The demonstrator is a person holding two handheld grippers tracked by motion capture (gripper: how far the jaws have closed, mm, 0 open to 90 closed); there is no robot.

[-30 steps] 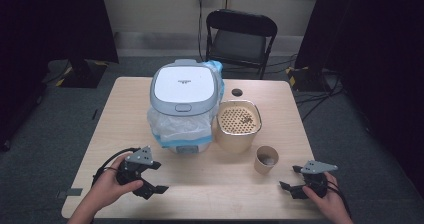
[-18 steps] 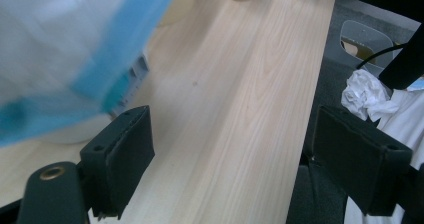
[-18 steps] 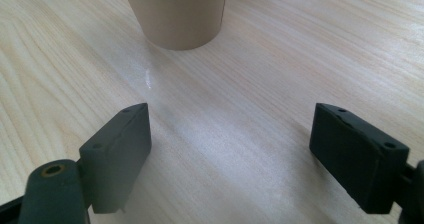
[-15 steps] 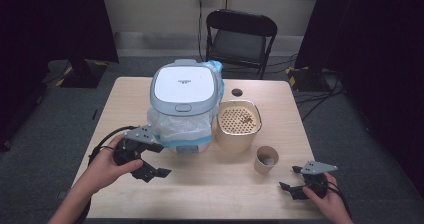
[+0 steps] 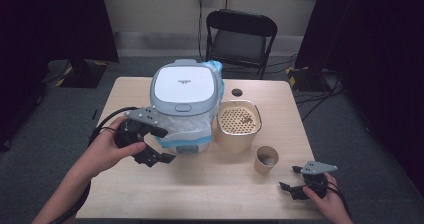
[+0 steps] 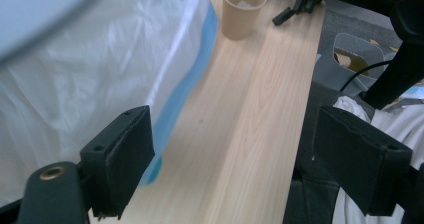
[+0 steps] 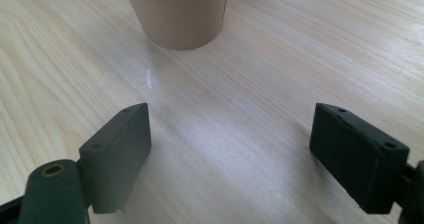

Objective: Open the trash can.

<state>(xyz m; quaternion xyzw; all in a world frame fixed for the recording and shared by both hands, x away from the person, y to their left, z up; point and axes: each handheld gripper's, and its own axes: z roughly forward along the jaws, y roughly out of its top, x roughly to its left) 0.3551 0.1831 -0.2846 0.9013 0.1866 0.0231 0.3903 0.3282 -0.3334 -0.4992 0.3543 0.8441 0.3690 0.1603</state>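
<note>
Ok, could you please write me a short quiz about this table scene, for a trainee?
1. True or false: the paper cup stands upright on the table.
2. What is between the fingers of the left gripper? A: the cup. B: the plastic bag. C: nothing.
3. Which thing stands nearest to the right gripper?

Key: 1 true. 2 C: the fingers are wide apart with only the table behind them. 3 the paper cup.
</note>
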